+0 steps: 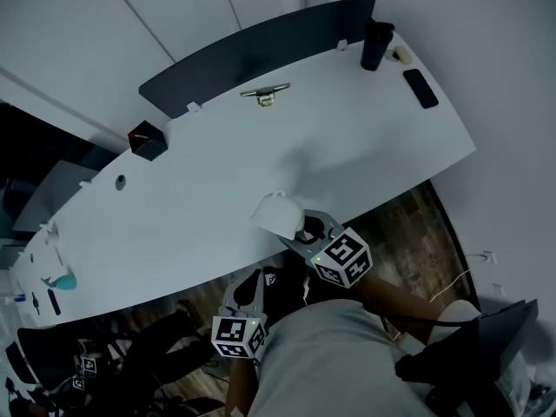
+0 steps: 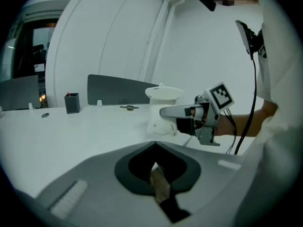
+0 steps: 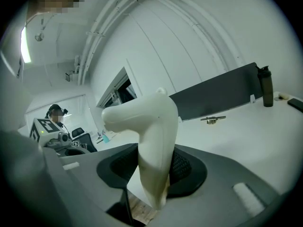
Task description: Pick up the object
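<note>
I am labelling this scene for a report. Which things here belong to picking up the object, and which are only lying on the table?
Belongs to the job:
- white object
- right hand-held gripper, closed on it

Just lying about:
- black bottle
- dark phone
- metal fitting
- small black box

On my white table (image 1: 261, 163) I see a black bottle (image 1: 375, 45) near a phone (image 1: 420, 88), and a black box (image 1: 148, 141) far off.
</note>
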`<move>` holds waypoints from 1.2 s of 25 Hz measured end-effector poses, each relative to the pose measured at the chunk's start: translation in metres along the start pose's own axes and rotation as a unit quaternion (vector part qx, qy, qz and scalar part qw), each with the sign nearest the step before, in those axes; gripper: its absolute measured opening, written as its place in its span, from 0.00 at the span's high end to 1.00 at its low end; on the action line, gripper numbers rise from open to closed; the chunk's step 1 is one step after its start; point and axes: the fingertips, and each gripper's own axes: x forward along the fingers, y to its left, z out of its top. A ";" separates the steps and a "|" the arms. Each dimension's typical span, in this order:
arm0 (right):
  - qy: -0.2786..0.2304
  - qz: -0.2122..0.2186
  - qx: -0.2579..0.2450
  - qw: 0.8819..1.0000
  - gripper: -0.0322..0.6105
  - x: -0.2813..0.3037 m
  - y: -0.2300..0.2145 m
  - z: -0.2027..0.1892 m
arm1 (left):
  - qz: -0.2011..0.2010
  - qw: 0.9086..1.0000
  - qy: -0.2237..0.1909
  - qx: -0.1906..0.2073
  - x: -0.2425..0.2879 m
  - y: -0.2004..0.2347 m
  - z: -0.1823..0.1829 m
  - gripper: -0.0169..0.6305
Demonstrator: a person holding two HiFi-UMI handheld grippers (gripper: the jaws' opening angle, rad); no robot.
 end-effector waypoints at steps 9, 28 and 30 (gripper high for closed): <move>-0.016 -0.031 0.017 0.999 0.69 -0.005 0.002 0.015 | -0.030 0.999 -0.013 0.030 -0.003 0.001 0.021 0.97; -0.079 -0.066 -0.004 0.995 0.69 -0.007 0.031 0.072 | -0.044 0.996 -0.083 -0.003 -0.008 0.064 0.047 0.97; -0.083 -0.069 -0.012 0.994 0.69 -0.006 0.038 0.073 | -0.040 0.995 -0.087 0.000 -0.010 0.069 0.049 0.97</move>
